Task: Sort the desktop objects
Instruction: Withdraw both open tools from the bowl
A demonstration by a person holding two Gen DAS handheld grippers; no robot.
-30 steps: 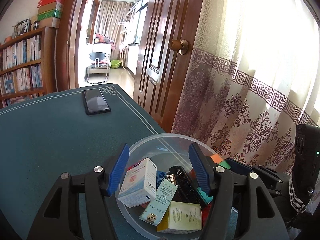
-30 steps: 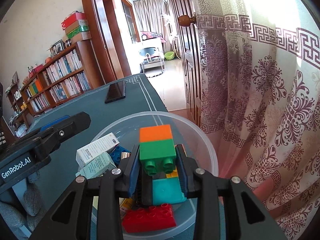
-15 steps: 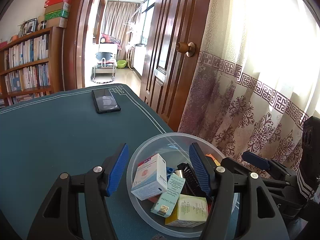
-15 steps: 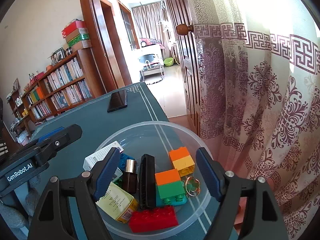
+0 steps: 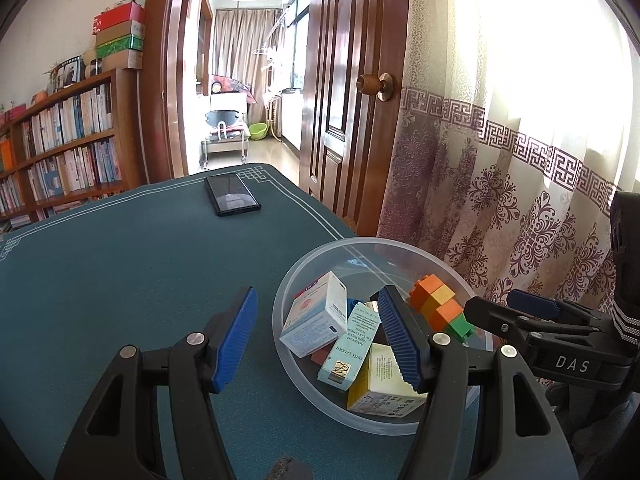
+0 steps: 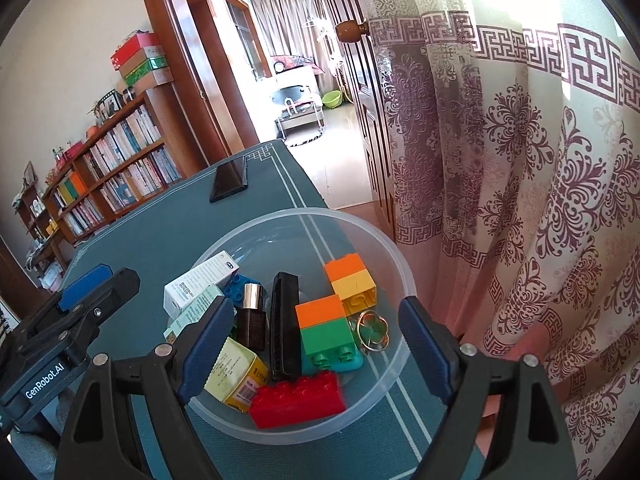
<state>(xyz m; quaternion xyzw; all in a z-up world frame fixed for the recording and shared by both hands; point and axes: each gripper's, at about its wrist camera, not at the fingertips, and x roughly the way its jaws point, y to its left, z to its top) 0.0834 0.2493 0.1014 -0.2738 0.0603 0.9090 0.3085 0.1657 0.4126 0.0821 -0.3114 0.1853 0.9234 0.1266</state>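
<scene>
A clear plastic bowl (image 6: 384, 240) (image 5: 304, 272) stands near the right edge of the teal table. It holds an orange-green brick (image 6: 324, 326), an orange-yellow brick (image 6: 352, 280), a red brick (image 6: 296, 400), a black comb (image 6: 285, 320), a brown bottle (image 6: 252, 320), a ring (image 6: 374, 330) and several small boxes (image 5: 316, 316). My right gripper (image 6: 312, 352) is open and empty above the bowl's near side. My left gripper (image 5: 320, 336) is open and empty, straddling the bowl's left rim.
A black phone (image 5: 232, 194) (image 6: 228, 180) lies at the table's far end. A patterned curtain (image 6: 520, 200) hangs just right of the table edge, beside a wooden door (image 5: 344, 80). A bookshelf (image 5: 60, 152) stands at the left.
My right gripper opened and let the orange-green brick drop into the bowl, then drew back. My left gripper moved left and back, still open.
</scene>
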